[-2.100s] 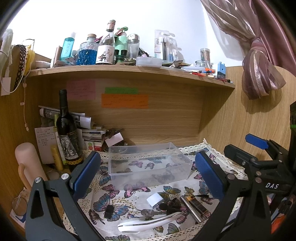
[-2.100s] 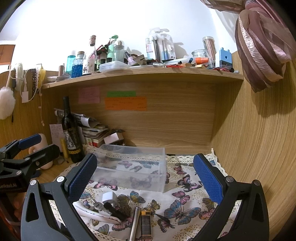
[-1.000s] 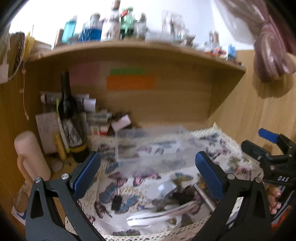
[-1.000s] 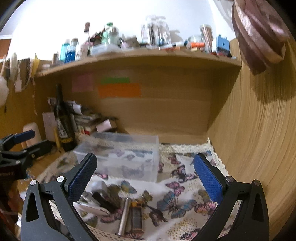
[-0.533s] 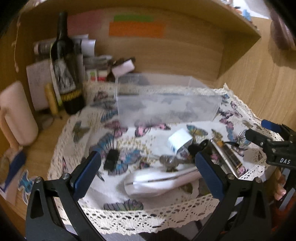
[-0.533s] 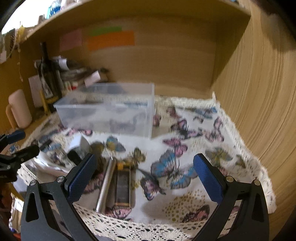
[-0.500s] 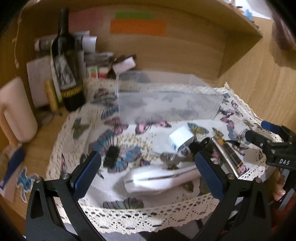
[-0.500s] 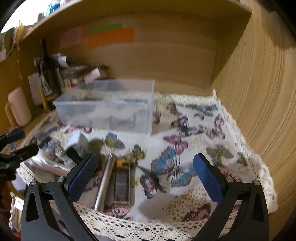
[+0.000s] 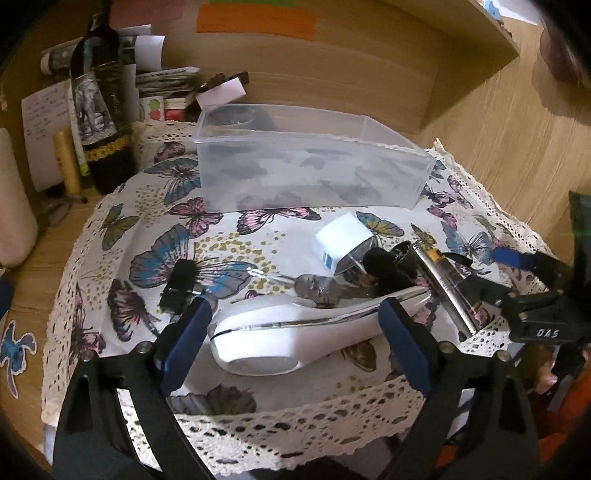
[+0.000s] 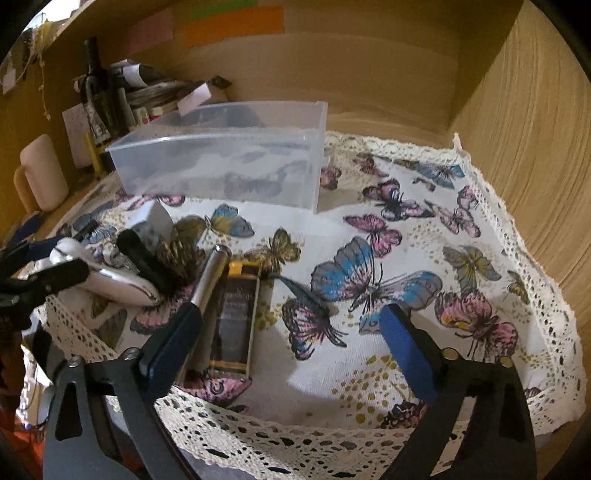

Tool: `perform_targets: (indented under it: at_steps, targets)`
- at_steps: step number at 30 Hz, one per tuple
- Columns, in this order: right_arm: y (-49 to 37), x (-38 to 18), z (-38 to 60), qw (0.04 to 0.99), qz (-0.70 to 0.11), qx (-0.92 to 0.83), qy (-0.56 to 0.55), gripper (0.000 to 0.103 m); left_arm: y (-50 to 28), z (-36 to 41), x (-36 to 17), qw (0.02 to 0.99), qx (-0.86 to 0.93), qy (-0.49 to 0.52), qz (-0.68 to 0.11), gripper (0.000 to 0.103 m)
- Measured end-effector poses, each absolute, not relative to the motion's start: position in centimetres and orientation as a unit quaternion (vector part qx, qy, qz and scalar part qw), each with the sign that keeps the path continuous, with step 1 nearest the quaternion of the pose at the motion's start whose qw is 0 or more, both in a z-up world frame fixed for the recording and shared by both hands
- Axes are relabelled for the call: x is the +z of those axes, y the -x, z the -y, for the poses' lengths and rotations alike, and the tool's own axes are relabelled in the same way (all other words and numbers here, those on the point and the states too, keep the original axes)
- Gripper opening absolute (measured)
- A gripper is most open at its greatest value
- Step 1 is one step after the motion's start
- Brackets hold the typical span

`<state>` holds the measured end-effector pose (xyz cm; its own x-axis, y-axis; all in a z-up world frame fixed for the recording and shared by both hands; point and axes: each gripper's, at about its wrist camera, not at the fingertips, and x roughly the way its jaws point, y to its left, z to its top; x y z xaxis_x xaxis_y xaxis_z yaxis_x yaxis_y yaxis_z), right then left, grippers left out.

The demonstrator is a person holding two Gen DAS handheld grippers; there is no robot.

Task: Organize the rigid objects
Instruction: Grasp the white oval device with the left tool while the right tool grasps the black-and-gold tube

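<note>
Clear bin (image 9: 310,173) stands behind clutter on cloth (image 9: 122,236).

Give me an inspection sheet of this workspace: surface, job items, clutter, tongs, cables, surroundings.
Surface: butterfly-print lace-edged cloth over a wooden desk.
Job's things: clear plastic bin, looks empty; white handheld device with chrome trim, silver metal tube, dark rectangular tin, small white box, black cylinder, all lying on the cloth.
Clutter: dark wine bottle, stacked papers behind the bin.
Grippers: left tongs open, straddling the white device; right tongs open, empty.
Cables: nothing seen.
Surroundings: wooden alcove walls, orange sticky note.
</note>
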<state>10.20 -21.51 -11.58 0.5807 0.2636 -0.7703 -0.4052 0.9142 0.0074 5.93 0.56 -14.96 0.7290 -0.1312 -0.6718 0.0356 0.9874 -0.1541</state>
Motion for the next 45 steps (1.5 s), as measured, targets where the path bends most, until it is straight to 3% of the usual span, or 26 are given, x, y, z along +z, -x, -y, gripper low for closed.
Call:
perform_targets:
  at_steps: [4,12,19,22,27,30,33,45]
  targets:
    - [-10.6,-12.3,21.4,0.876,-0.432,0.199,0.081,0.079,-5.9,-0.4,-14.9,0.928,-0.049,0.069,-0.364,0.082]
    - [-11.1,-12.8,20.4,0.872,-0.434,0.206,0.090,0.056,-4.7,1.1,-14.9,0.926,-0.062,0.044,-0.370,0.055]
    - [-11.2,-12.6,20.4,0.874,-0.430,0.204,0.098,0.032,-5.4,1.0,-15.0,0.915,-0.084,0.053,-0.390,0.055]
    - [-11.1,-12.6,20.6,0.874,-0.430,0.204,0.100,0.029,-6.4,1.0,-15.4,0.909,-0.094,0.060,-0.401,0.062]
    - [-11.1,-12.5,20.8,0.873,-0.431,0.204,0.098,0.029,-7.6,2.5,-16.3,0.907,-0.100,0.031,-0.407,0.063]
    - [-11.0,-12.5,20.8,0.874,-0.430,0.203,0.097,0.027,-7.6,3.0,-16.3,0.909,-0.109,0.024,-0.402,0.052]
    - [-10.9,-12.5,20.9,0.876,-0.428,0.199,0.100,0.020,-7.2,3.4,-16.2,0.909,-0.119,0.024,-0.399,0.042]
    - [-10.7,-12.3,21.3,0.873,-0.434,0.200,0.100,0.020,-7.1,3.9,-16.1,0.903,-0.120,0.031,-0.411,0.038]
